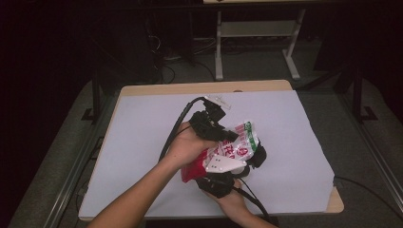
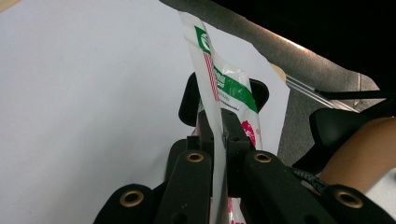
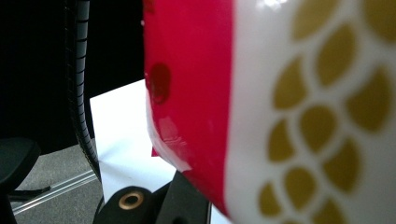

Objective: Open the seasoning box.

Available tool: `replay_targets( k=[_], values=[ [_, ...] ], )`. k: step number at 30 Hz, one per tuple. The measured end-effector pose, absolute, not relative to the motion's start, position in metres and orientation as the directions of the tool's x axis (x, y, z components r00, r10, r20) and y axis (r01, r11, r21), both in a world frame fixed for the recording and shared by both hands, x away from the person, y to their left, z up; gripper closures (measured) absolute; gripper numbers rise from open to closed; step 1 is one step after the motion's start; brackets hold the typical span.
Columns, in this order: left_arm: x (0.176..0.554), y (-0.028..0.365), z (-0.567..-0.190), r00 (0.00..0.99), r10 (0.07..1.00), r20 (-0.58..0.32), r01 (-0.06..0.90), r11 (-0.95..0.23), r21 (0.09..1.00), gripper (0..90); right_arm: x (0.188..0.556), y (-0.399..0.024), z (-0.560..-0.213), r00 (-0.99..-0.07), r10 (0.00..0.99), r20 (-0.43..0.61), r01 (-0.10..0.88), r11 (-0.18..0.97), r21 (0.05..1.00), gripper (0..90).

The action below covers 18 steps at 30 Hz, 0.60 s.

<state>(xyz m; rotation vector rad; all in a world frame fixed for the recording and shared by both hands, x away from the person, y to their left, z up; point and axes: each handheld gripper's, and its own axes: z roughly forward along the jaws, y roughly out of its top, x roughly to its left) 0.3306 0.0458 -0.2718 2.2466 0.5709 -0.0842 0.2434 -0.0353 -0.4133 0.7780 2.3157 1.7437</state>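
Where the two grippers meet at the lower centre of the high view, a glossy plastic bag (image 1: pixel 237 145), crinkled, red and white with a green band, is held above the table (image 1: pixel 157 89); the left gripper (image 1: pixel 227 135) is clamped on its upper edge, and the right gripper (image 1: pixel 254 159) is closed on its lower part; a grey three-cornered plate sits atop the latter. The tabletop is covered by a smooth white sheet (image 1: pixel 142 142), its pale wooden rim left bare; grey carpet, a white metal frame (image 1: pixel 256 33) and darkness are seen behind. In the left gripper view the thin film (image 2: pixel 217 93) is seen edge-on, pinched between matte black jaws; in the right gripper view a blurred red panel (image 3: pixel 191 93) and gold scale-shaped print are seen close up.
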Motion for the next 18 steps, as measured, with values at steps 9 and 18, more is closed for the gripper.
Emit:
replay_targets(
  k=[9, 18],
  values=[
    [0.3303, 0.0451, -0.2722, 0.895, 0.377, -0.239, 0.429, -0.577, 0.695, 90.0, 0.2433, -0.0353, -0.4132, -0.858, 0.478, 0.191, 0.315, 0.194, 0.929, 90.0],
    [0.3302, 0.0448, -0.2721, 0.896, 0.376, -0.237, 0.427, -0.579, 0.694, 90.0, 0.243, -0.0352, -0.413, -0.858, 0.477, 0.192, 0.314, 0.189, 0.93, 90.0]
  ],
)
